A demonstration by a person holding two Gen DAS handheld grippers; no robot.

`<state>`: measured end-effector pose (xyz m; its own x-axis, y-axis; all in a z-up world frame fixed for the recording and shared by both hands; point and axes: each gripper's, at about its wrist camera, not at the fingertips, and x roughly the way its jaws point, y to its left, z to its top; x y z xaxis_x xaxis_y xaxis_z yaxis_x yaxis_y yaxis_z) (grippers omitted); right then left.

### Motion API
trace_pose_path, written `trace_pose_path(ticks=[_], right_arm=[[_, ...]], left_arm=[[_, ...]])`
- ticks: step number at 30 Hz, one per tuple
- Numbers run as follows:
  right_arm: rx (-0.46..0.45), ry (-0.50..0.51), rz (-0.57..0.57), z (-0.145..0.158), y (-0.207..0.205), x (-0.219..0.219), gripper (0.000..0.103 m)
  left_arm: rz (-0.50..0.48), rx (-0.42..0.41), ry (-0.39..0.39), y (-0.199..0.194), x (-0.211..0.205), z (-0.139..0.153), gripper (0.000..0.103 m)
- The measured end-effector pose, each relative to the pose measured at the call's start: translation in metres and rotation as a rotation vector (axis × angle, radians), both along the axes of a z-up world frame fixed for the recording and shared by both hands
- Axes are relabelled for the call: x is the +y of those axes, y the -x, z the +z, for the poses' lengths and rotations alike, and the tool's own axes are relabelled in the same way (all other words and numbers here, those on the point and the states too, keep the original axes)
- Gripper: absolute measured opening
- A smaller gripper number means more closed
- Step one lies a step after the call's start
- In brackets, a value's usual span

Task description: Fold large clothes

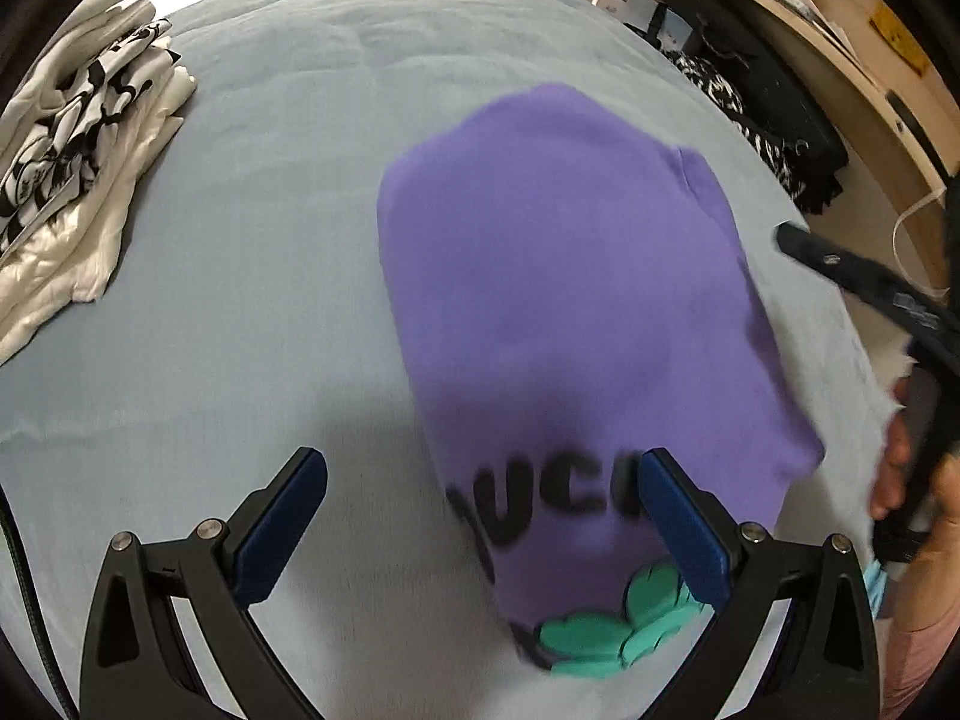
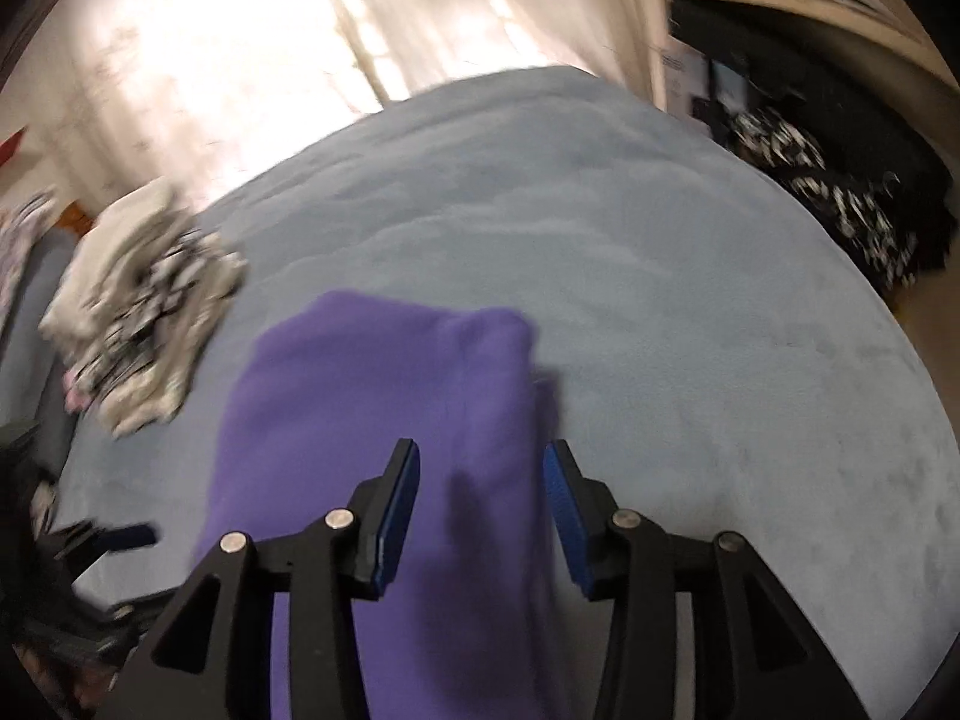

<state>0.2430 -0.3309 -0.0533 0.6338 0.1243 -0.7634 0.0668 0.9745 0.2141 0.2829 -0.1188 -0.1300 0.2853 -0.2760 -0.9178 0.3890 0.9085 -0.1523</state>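
Note:
A purple garment (image 1: 558, 300) with black letters and a teal flower print lies folded into a long strip on the pale blue bed cover (image 1: 240, 240). My left gripper (image 1: 480, 480) hovers over its near end, jaws wide open, nothing between the pads. In the right wrist view the same purple garment (image 2: 372, 408) lies below my right gripper (image 2: 480, 474), whose jaws stand apart above the cloth without pinching it. The right gripper's black finger (image 1: 840, 264) and the hand holding it show at the right edge of the left wrist view.
A pile of white clothes with black print (image 1: 78, 180) lies at the bed's left side, also seen as a blurred white pile (image 2: 144, 306). Dark patterned clothes (image 1: 756, 126) and a wooden shelf (image 1: 840, 60) stand past the right edge. A curtain (image 2: 300, 30) hangs behind the bed.

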Motion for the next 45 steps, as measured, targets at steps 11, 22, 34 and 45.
trace_pose_path(ticks=[11, 22, 34, 45], right_arm=[[0.132, 0.108, 0.057, -0.071, 0.063, 0.015, 0.044], [0.168, -0.034, -0.022, -0.076, 0.089, -0.008, 0.058], [0.146, -0.058, -0.04, -0.049, 0.111, -0.014, 0.06], [0.177, -0.139, 0.008, -0.042, 0.114, -0.016, 0.072]], left_arm=[[0.011, -0.028, 0.043, 0.034, 0.01, -0.021, 0.102], [0.078, -0.08, 0.057, 0.049, 0.025, -0.022, 0.102], [0.031, -0.113, 0.045, 0.084, 0.013, 0.0, 0.102], [-0.01, -0.075, 0.098, 0.091, 0.014, 0.012, 0.102]])
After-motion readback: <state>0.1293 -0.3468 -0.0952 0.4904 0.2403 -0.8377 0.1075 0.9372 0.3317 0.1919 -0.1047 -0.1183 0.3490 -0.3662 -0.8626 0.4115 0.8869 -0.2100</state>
